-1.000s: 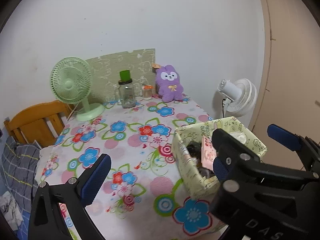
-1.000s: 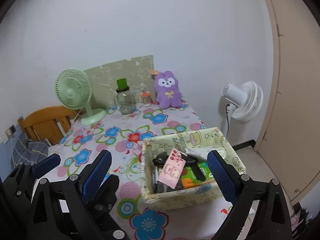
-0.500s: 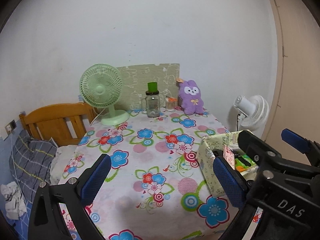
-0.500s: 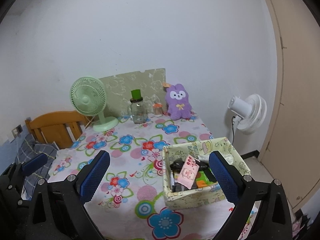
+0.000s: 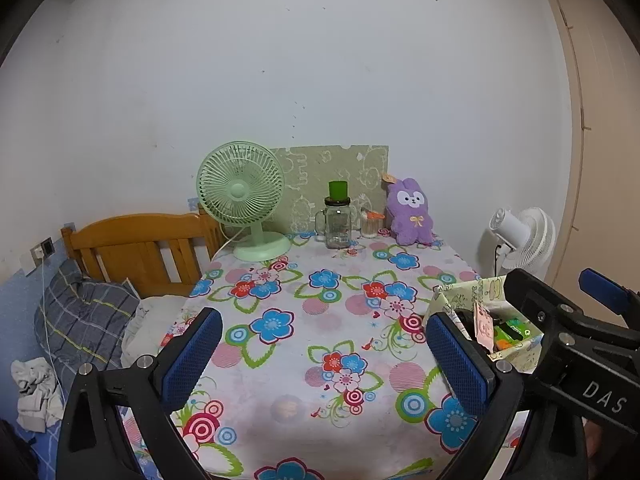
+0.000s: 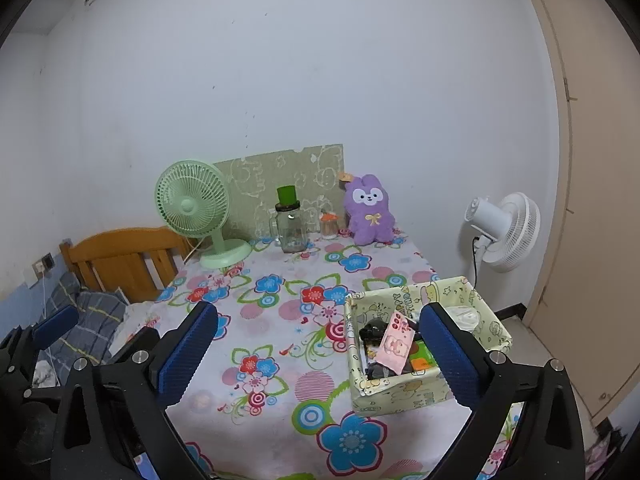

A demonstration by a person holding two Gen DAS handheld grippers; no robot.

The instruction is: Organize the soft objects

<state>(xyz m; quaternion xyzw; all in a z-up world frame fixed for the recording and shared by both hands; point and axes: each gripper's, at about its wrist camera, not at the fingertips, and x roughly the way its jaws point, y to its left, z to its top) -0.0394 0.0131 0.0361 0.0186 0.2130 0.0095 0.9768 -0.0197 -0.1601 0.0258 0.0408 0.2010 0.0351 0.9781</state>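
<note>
Left wrist view: floral tablecloth (image 5: 320, 320) against white wall (image 5: 280, 80), green fan (image 5: 242, 196), purple plush (image 5: 410, 212) at back; left gripper (image 5: 324, 352) and right gripper (image 6: 320, 354) both spread apart, holding nothing.

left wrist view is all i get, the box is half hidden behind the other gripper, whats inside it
Observer: The right wrist view looks straight into the box. A pink card leans over dark items, a green packet lies beside it, and something white and crumpled sits in the far right corner.
Operator: is the right gripper holding anything
Observer: No. The right gripper is open, its blue fingers wide apart with only tablecloth and the box showing between them.
</note>
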